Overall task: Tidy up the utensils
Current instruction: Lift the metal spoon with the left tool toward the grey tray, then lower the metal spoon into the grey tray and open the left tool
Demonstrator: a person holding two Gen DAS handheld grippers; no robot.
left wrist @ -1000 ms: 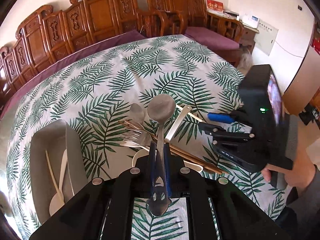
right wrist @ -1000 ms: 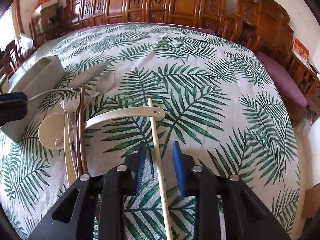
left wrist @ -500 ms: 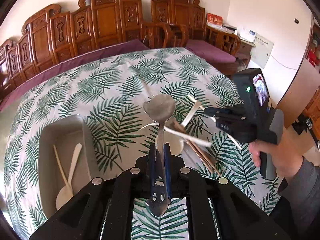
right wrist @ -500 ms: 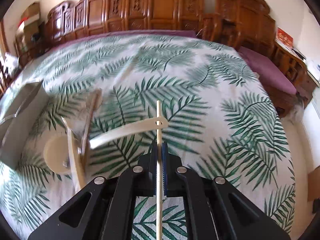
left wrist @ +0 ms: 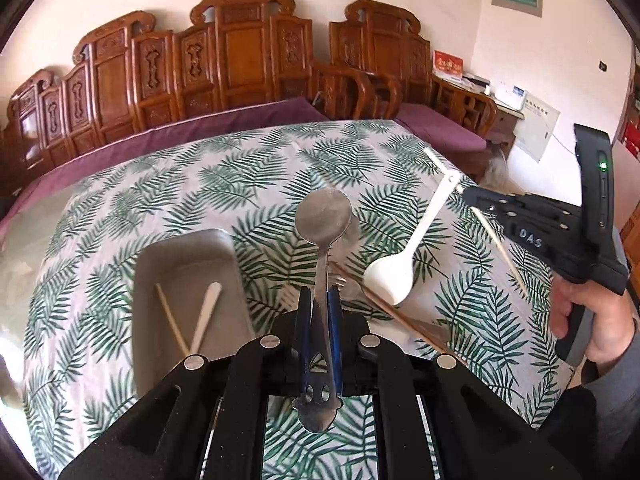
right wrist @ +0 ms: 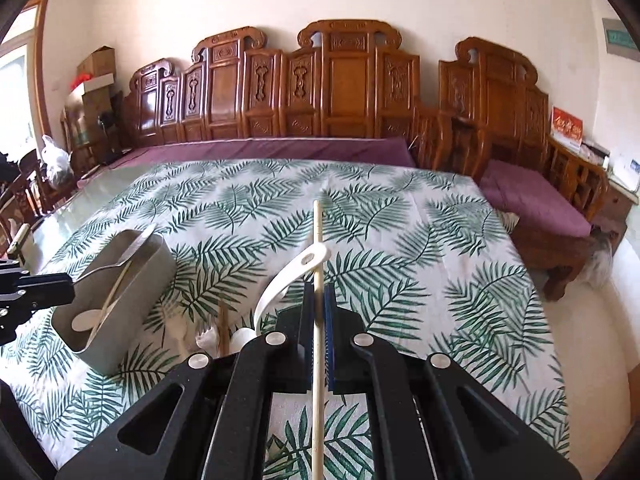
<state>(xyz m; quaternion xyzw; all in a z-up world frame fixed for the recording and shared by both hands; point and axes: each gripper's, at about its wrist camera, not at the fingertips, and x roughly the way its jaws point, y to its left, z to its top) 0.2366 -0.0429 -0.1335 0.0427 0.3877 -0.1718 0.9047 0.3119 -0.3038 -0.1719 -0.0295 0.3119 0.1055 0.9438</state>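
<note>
My left gripper (left wrist: pixel 318 300) is shut on a metal spoon (left wrist: pixel 323 220), bowl forward, held above the table. My right gripper (right wrist: pixel 318 300) is shut on a pale chopstick (right wrist: pixel 317 248) and is lifted off the table; it also shows in the left wrist view (left wrist: pixel 476 200). A white spoon (left wrist: pixel 404 258) hangs on that chopstick by the hole in its handle; its handle shows in the right wrist view (right wrist: pixel 288 280). A grey tray (left wrist: pixel 184 256) left of the left gripper holds a chopstick (left wrist: pixel 172 320) and a white spoon (left wrist: pixel 206 316).
Brown chopsticks (left wrist: pixel 404 320) and forks (right wrist: pixel 208 336) lie on the leaf-print tablecloth (left wrist: pixel 200 184) between the grippers. Carved wooden chairs (right wrist: pixel 352 92) line the far side. The table edge drops off at the right (right wrist: pixel 536 280).
My right gripper shut on the pale chopstick and lifted it, and the white spoon came up hanging on it. My left gripper rose and drew back with the metal spoon.
</note>
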